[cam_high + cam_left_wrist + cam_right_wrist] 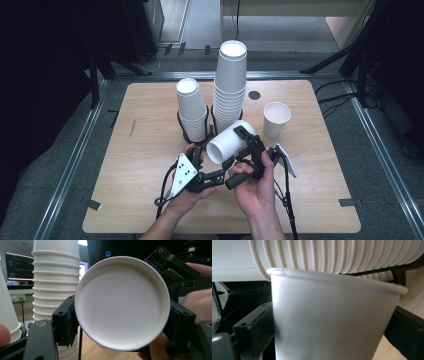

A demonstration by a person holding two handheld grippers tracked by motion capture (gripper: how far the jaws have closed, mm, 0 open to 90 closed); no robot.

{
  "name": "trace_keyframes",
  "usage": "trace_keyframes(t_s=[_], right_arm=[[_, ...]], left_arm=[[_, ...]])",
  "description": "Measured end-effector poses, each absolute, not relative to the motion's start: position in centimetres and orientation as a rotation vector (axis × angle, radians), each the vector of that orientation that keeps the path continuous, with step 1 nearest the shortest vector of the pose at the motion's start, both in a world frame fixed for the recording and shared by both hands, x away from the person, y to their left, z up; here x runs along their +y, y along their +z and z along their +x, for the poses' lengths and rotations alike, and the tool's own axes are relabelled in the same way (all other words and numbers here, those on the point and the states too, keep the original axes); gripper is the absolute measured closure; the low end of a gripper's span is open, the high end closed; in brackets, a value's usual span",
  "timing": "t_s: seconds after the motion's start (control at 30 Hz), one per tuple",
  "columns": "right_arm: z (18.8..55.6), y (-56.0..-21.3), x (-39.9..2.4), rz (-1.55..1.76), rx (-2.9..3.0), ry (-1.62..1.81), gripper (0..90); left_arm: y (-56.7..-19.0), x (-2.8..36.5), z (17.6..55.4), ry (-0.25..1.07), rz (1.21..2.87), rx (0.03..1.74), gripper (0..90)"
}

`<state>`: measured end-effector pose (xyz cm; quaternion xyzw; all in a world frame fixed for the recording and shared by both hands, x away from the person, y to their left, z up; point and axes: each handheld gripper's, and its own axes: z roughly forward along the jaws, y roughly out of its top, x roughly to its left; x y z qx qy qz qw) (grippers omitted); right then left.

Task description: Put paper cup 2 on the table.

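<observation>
With the left gripper [220, 167] clamping the white paper cup [227, 142] and the right gripper [243, 142] seemingly closing round its wall, squeeze gently to avoid crushing.

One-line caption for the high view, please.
Both grippers, left gripper and right gripper, hold a tilted paper cup above the wooden table, before two cup stacks.

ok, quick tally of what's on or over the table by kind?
Stacks of white paper cups in black holders: 2, short and tall
Single white paper cup standing on the table: 1
White paper cup held on its side over the table: 1
Handheld grippers: 2, left and right
Total: 6
</observation>
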<state>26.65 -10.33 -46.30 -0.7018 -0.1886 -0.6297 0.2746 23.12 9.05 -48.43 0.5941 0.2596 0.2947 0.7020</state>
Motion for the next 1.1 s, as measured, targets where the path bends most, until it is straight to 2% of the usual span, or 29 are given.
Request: trace_keyframes(t_s=[0.27, 0.77, 1.1], right_arm=[[26.3, -46.3, -10.1, -1.884, -0.475, -1.734, 11.4], [26.9, -45.1, -11.5, -1.892, -0.439, -1.850, 12.6], [28.0, -44.2, -13.9, -1.991, -0.465, -1.990, 12.9]], left_arm=[[-48.4, 9.3, 23.3, 0.648, 1.328, 0.563, 23.5], [-47.7, 10.2, 23.3, 0.582, 1.358, 0.579, 24.2], [-47.6, 10.3, 23.6, 0.570, 1.407, 0.633, 13.0]])
